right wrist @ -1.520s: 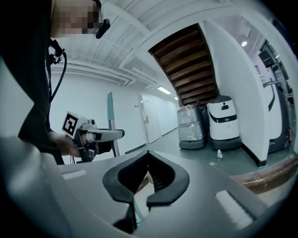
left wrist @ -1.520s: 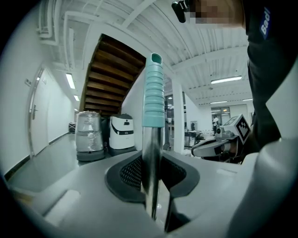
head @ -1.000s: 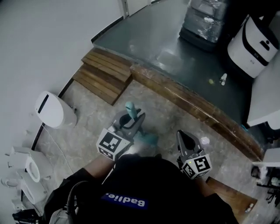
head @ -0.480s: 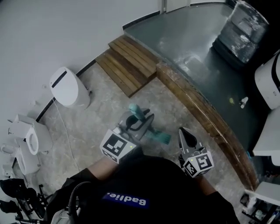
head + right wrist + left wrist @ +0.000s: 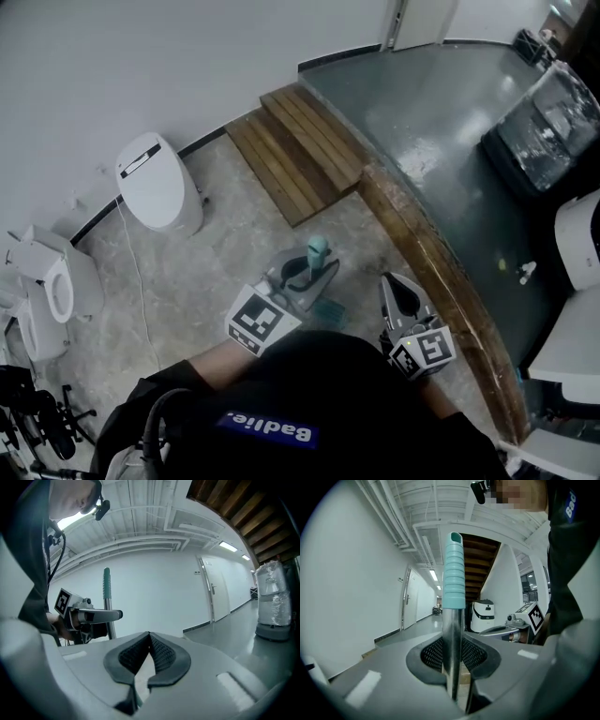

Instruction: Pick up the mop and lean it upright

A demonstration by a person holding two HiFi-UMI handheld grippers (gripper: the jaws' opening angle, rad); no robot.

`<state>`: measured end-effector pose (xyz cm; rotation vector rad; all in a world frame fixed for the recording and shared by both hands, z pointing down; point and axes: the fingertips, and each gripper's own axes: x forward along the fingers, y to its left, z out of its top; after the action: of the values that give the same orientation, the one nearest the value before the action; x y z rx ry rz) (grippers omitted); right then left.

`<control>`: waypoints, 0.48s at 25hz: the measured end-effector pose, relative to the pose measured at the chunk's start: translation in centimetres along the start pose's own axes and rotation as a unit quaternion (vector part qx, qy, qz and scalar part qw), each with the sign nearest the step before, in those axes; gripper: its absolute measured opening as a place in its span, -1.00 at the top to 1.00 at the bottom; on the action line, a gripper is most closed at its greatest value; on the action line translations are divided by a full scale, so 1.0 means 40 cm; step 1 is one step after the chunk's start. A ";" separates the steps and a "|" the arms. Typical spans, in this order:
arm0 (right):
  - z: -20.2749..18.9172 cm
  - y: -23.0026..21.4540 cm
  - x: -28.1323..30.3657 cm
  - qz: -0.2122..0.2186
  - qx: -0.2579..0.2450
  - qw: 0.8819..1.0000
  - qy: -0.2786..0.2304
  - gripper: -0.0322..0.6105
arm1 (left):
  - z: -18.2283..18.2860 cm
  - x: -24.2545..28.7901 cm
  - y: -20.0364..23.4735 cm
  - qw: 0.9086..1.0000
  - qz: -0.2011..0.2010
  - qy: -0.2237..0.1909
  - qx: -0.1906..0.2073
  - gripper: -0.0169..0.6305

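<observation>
Judged from the room outward, the lifting half of the job looked done and the leaning half was not yet begun. The white wall [image 5: 141, 66] behind the wooden steps [image 5: 300, 155] was well apart from the mop [image 5: 317, 251], which touched no support. It stood about upright over the stone floor [image 5: 216, 272] on the near side of the steps, its teal grip [image 5: 453, 573] uppermost. Whether the mop's head was clear of the floor could not be told. The left gripper [image 5: 453, 652] had its jaws closed narrowly on the bare metal shaft just under that grip, carrying it. The right gripper [image 5: 149, 641] was level with it on the side farther from the steps, its pads pressed together with nothing between them. What remained, by my reading, was to bring the mop to the wall beyond the steps and rest it there. Against the picture a second before, the head view had swung. The steps had slid from left of centre to the middle, and the toilet [image 5: 157, 183] left of the steps had come further into view. The wrapped machine [image 5: 553, 127] beyond the steps had drifted to the right edge. The mop stayed clamped and upright, and the right gripper stayed closed and empty.
</observation>
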<state>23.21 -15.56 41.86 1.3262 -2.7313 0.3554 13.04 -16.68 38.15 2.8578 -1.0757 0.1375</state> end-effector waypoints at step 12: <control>0.011 0.142 0.339 0.096 -0.022 0.995 0.023 0.88 | -0.014 -0.169 0.371 0.992 0.124 0.003 0.011 0.67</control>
<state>10.36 -22.62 42.86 1.0337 -2.8173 0.3314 -1.85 -23.29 38.66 2.7271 -1.4334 0.1752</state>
